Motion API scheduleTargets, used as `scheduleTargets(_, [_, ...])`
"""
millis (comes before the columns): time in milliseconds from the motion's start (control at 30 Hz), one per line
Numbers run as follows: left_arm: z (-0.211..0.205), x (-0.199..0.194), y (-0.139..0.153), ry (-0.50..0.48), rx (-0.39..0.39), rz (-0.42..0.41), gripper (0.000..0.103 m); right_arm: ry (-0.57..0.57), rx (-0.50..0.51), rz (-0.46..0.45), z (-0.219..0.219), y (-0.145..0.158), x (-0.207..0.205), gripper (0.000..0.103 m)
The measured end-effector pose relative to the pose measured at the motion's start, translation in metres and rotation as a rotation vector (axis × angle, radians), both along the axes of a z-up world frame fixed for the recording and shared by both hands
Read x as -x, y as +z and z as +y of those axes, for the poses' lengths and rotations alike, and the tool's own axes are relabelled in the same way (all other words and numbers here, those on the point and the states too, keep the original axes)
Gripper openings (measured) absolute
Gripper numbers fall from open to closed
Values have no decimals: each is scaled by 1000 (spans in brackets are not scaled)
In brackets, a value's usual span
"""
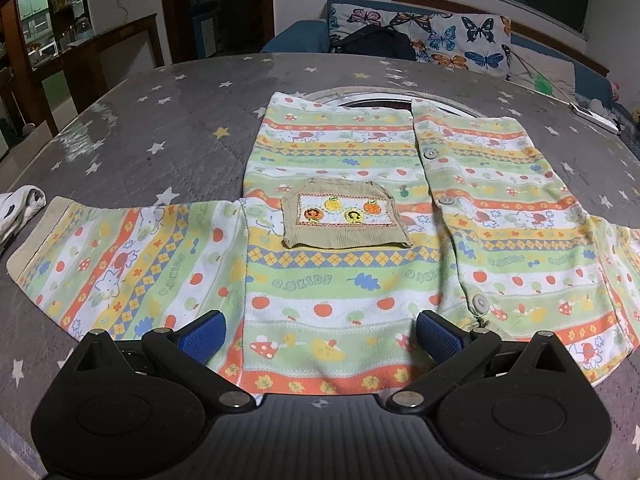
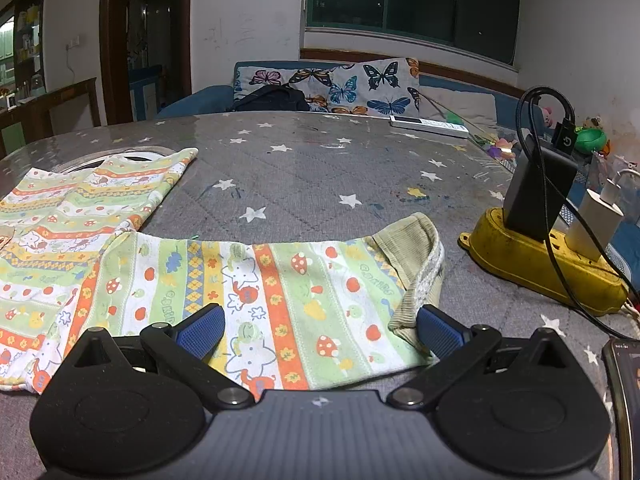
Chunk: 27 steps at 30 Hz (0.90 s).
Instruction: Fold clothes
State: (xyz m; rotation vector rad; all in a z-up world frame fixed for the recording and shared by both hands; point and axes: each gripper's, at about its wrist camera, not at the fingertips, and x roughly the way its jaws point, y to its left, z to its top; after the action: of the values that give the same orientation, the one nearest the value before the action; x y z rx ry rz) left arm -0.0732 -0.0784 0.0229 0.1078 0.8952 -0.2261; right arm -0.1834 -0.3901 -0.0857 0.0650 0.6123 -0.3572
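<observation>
So we've got the table (image 1: 160,112) under both claws, star-print cover. Cardigan (image 1: 340,248) lies flat on it, front up, spread ahead of the left claw (image 1: 320,336), collar end nearest. Left jaws wide open, holding nothing, pads hovering over the fabric. Right claw (image 2: 320,334) also wide open and empty, with the right sleeve (image 2: 256,280) stretched across just ahead of it, cuff (image 2: 416,264) by its right pad. Yellow power strip (image 2: 540,264) sits further right. Pocket (image 1: 344,214) is ahead of the left claw.

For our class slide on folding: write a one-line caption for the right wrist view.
Open right tool hovers over a striped cardigan's sleeve on a starry table, beside a yellow power strip.
</observation>
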Motion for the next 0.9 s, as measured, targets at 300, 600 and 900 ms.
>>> scheduleTargets(300, [1, 0, 0, 2, 4, 2, 103, 0, -2, 0, -1, 0, 0, 103])
scheduleTargets(600, [-2, 0, 2, 5, -1, 6, 103, 1, -1, 0, -3, 0, 0, 103])
scheduleTargets(900, [-2, 0, 1, 8, -1, 5, 103, 2, -1, -1, -2, -1, 0, 103])
